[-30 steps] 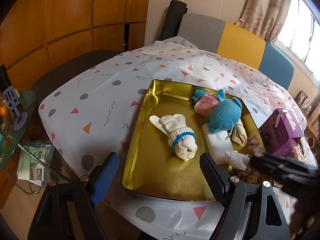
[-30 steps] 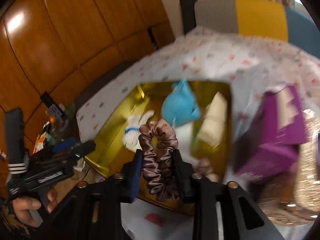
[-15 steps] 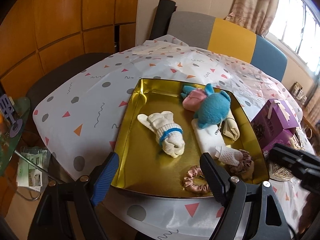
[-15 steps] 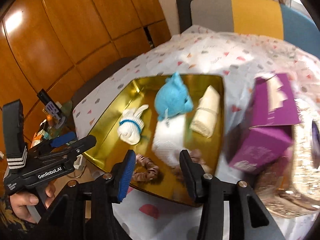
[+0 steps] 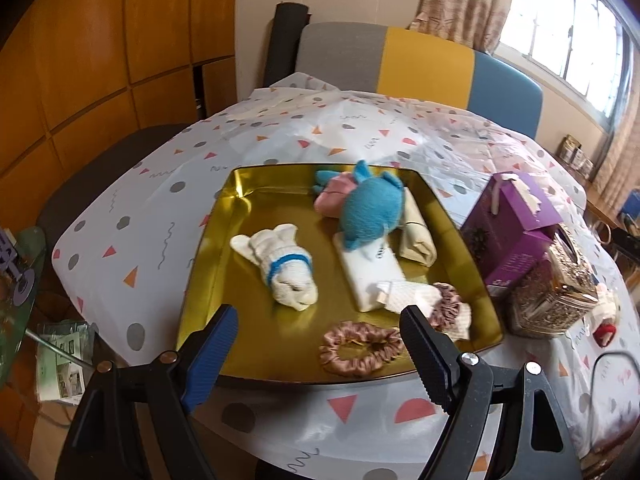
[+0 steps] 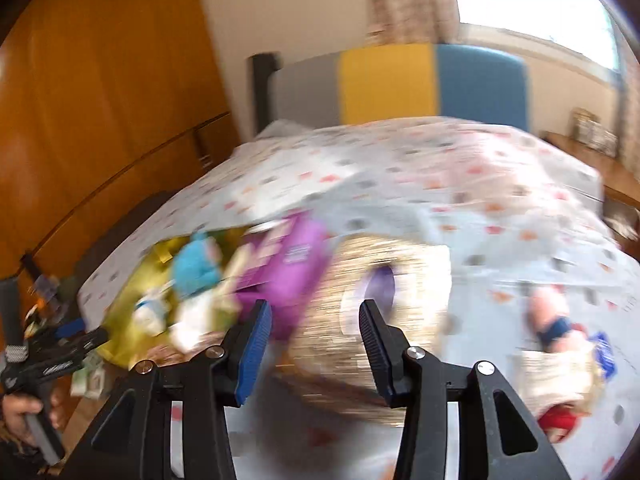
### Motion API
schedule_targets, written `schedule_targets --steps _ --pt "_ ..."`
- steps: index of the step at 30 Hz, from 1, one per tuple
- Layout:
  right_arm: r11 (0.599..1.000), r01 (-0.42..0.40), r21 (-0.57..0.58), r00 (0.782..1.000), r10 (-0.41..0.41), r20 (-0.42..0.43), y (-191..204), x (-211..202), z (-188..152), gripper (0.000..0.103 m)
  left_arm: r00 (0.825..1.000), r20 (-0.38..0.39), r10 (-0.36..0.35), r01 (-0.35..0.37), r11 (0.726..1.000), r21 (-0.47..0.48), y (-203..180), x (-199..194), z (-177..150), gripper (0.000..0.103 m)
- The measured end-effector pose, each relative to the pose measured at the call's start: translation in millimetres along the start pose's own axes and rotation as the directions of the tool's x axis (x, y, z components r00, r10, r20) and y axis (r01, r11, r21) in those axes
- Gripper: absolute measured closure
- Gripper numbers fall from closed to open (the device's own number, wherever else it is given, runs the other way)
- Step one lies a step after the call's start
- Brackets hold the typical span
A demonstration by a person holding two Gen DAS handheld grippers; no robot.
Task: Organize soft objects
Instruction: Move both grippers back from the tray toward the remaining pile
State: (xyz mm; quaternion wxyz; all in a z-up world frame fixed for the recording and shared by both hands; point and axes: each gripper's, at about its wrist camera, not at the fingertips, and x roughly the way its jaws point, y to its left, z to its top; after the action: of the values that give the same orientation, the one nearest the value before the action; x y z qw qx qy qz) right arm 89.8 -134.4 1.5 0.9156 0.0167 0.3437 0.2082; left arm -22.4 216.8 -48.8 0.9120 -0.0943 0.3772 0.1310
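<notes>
Two tools, both spread and empty: the left tool (image 5: pixel 316 356) hovers at the near edge of the gold tray (image 5: pixel 224 280), while the right tool (image 6: pixel 314 344) sweeps fast over the glittery box (image 6: pixel 384 320) right of the tray. Risk, I'd say: that blurred swing clips the box or the purple carton (image 6: pixel 288 276) beside the tray before reaching the leftover soft items on the desk (image 6: pixel 500 184). Earlier the right tool pinched the pink scrunchie (image 5: pixel 360 347); its jaws have just been opening, and the scrunchie now lies inside the tray's near edge.
</notes>
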Motion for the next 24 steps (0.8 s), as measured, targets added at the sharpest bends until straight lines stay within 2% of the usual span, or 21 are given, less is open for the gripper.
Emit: schedule_targets --steps 3,5,7,9,12,13,14,15,18,20,24 --pt "0.987 0.126 0.103 0.991 -0.129 0.022 -53.4 -13.2 3.0 0.057 1.0 -0.002 -0.02 0.02 0.999 0.03 -12.2 -3.2 0.3 0.02" --pt "0.959 0.229 0.166 0.971 -0.237 0.028 -90.2 -21.4 2.1 0.057 0.999 0.004 -0.04 0.039 0.997 0.06 -23.0 -6.0 0.0 0.02" --pt "0.91 0.338 0.239 0.935 -0.355 0.028 -131.3 -27.9 -4.4 0.057 0.997 0.007 -0.071 0.07 0.993 0.094 -34.9 -8.9 -0.6 0.02" --pt "0.842 0.41 0.35 0.898 -0.44 0.007 -176.6 -34.7 -17.6 0.057 0.995 0.0 -0.097 0.096 0.987 0.13 -48.5 -10.5 -0.2 0.02" --pt "0.698 0.502 0.51 0.833 -0.549 -0.068 -236.5 -43.6 -50.2 0.057 0.989 -0.004 -0.15 0.148 0.973 0.177 -70.5 -14.7 0.2 0.02" --pt "0.639 0.529 0.558 0.816 -0.563 -0.129 -254.0 -45.4 -59.3 0.057 0.986 -0.004 -0.165 0.162 0.968 0.193 -78.7 -16.4 1.2 0.02" --pt "0.577 0.521 0.629 0.814 -0.557 -0.164 -271.1 -51.1 -67.8 0.057 0.982 -0.005 -0.189 0.185 0.96 0.208 -87.3 -18.2 2.4 0.02" --pt "0.519 0.49 0.7 0.823 -0.541 -0.174 -284.8 -56.5 -76.9 0.057 0.978 -0.008 -0.207 0.203 0.954 0.221 -94.5 -19.5 3.5 0.02" --pt "0.428 0.402 0.809 0.867 -0.463 -0.186 -307.3 -58.5 -95.9 0.057 0.966 -0.02 -0.258 0.253 0.928 0.275 -122.1 -25.0 4.7 0.022" --pt "0.4 0.37 0.838 0.886 -0.423 -0.19 -311.3 -57.7 -104.1 0.057 0.954 -0.038 -0.298 0.294 0.902 0.315 -142.7 -28.1 3.8 0.025" --pt "0.412 0.343 0.844 0.91 -0.369 -0.19 -305.1 -43.7 -103.6 0.057 0.928 -0.081 -0.364 0.363 0.831 0.421 -184.7 -35.1 -2.6 0.025"
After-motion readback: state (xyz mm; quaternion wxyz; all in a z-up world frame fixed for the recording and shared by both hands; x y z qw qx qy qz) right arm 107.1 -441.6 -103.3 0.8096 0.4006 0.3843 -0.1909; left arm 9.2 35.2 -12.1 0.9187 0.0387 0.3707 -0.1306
